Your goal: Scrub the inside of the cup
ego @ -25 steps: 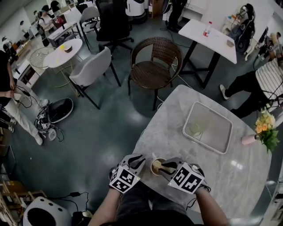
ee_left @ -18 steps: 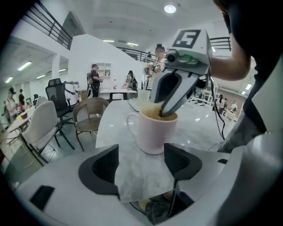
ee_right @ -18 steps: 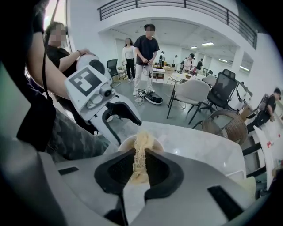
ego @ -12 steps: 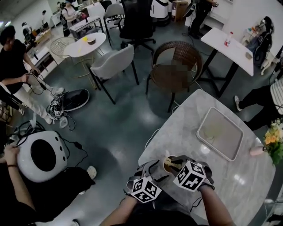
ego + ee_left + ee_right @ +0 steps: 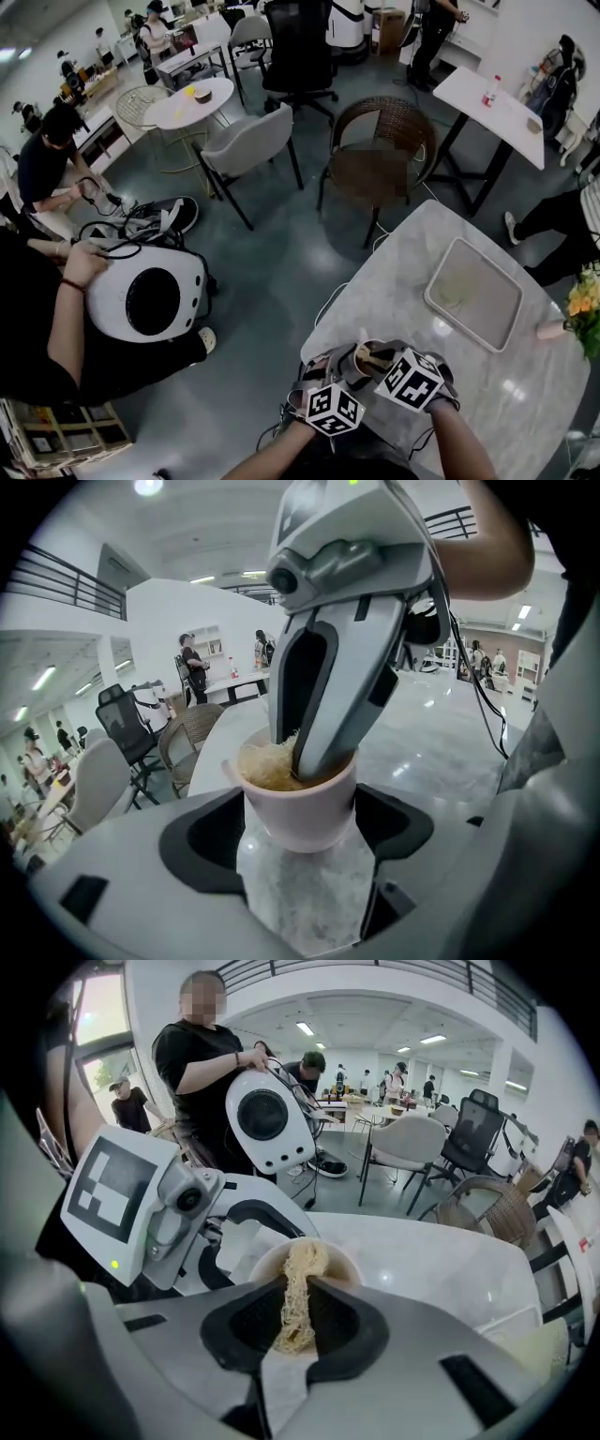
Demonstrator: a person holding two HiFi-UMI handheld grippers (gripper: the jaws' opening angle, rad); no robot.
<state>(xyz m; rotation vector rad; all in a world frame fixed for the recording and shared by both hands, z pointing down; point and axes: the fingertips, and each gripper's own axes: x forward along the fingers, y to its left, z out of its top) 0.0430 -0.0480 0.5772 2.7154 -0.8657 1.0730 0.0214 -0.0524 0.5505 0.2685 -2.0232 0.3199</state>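
Left gripper (image 5: 305, 844) opened round cup (image 5: 300, 813), fibrous scrubber (image 5: 295, 1288)

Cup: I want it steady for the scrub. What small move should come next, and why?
Probably close the left gripper on the cup: its jaws have just been opening and stand apart, the cup between them ungripped, while the right gripper, shut on the fibrous scrubber, reaches into the cup. Scrubbing might otherwise shove it.

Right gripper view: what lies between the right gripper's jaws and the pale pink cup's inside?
A tan fibrous scrubbing pad: the right gripper is shut on its near end, the rest reaches into the pale pink cup, as the right gripper view shows.
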